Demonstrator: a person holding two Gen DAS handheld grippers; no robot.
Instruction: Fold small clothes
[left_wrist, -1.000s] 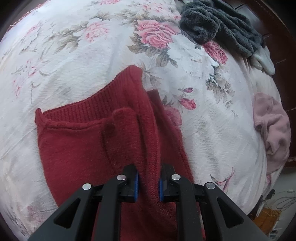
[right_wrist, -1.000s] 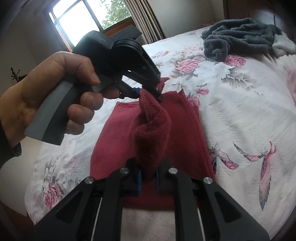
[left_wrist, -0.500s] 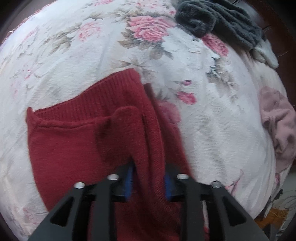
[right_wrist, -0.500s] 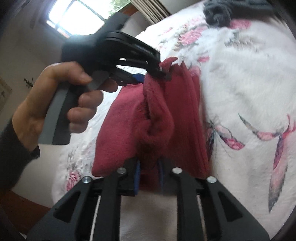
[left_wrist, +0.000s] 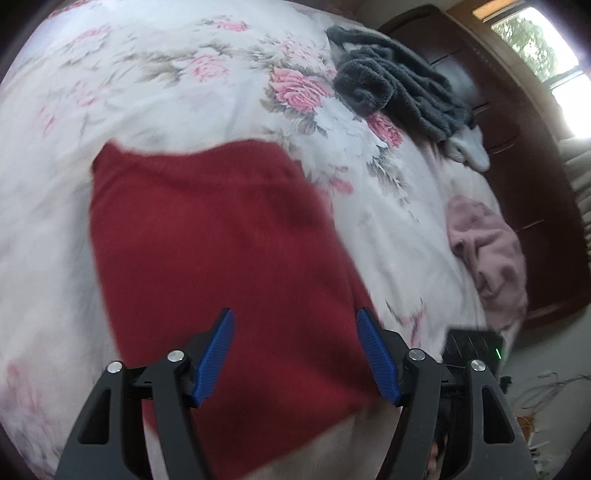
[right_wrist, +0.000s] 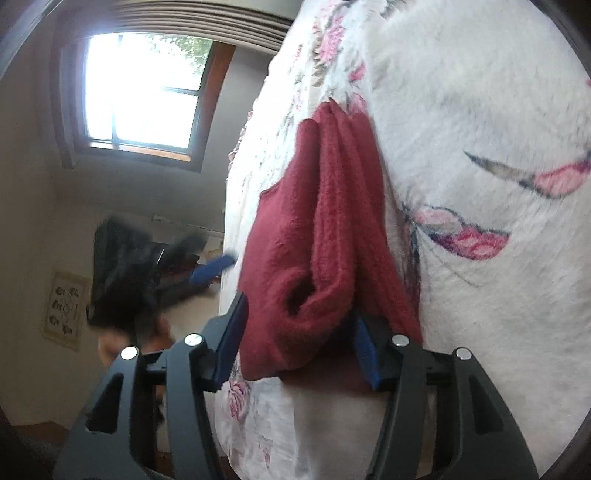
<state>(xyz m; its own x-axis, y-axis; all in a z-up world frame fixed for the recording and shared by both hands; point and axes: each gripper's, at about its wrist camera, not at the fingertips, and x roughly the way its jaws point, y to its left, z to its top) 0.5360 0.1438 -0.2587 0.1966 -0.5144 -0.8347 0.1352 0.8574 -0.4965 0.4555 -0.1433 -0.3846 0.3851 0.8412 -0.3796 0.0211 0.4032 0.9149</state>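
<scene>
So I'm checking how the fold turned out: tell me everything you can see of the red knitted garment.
The red knitted garment is fuzzy, soft wool-like fabric, folded into a rough rectangle lying on the white floral bedspread. The right wrist view shows a rolled, doubled-over fold with an open loop at its near end. The left tool is open above it; the right tool is open, its pads either side of that fold.
</scene>
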